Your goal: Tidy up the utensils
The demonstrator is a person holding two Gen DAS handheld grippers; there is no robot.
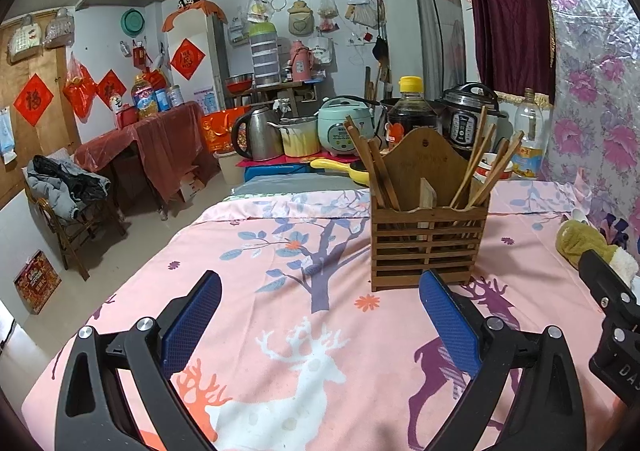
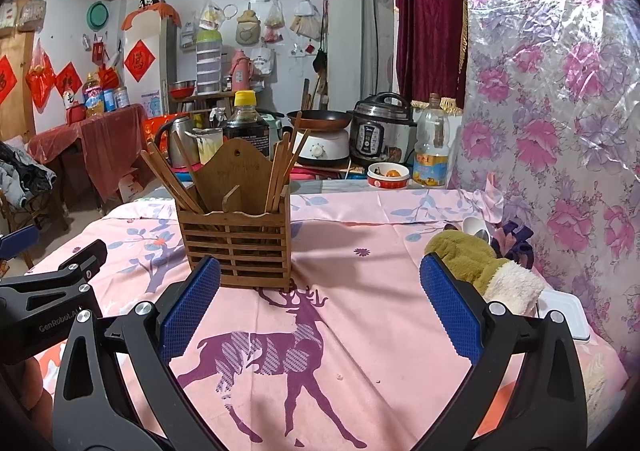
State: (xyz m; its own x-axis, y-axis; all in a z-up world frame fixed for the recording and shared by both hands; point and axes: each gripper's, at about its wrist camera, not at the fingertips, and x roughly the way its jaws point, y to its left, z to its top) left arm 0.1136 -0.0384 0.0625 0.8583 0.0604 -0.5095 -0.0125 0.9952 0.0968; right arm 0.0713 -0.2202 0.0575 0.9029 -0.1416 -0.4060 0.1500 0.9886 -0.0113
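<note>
A wooden slatted utensil holder (image 1: 428, 239) stands upright on the pink deer-print cloth (image 1: 280, 251). Several chopsticks (image 1: 372, 167) lean in its left and right compartments. It also shows in the right wrist view (image 2: 236, 239), with chopsticks (image 2: 280, 175) in it. My left gripper (image 1: 320, 315) is open and empty, just short of the holder and to its left. My right gripper (image 2: 320, 303) is open and empty, to the right of the holder. A white spoon (image 2: 476, 229) lies partly hidden behind an olive plush cloth (image 2: 476, 263) at the right.
A white lidded box (image 2: 564, 311) sits by the floral wall at the right. Behind the cloth stand a soy sauce bottle (image 2: 246, 123), a pressure cooker (image 2: 380, 131), an oil bottle (image 2: 432, 147), a small bowl (image 2: 388, 175) and a kettle (image 1: 256, 135). The table's left edge drops to the floor.
</note>
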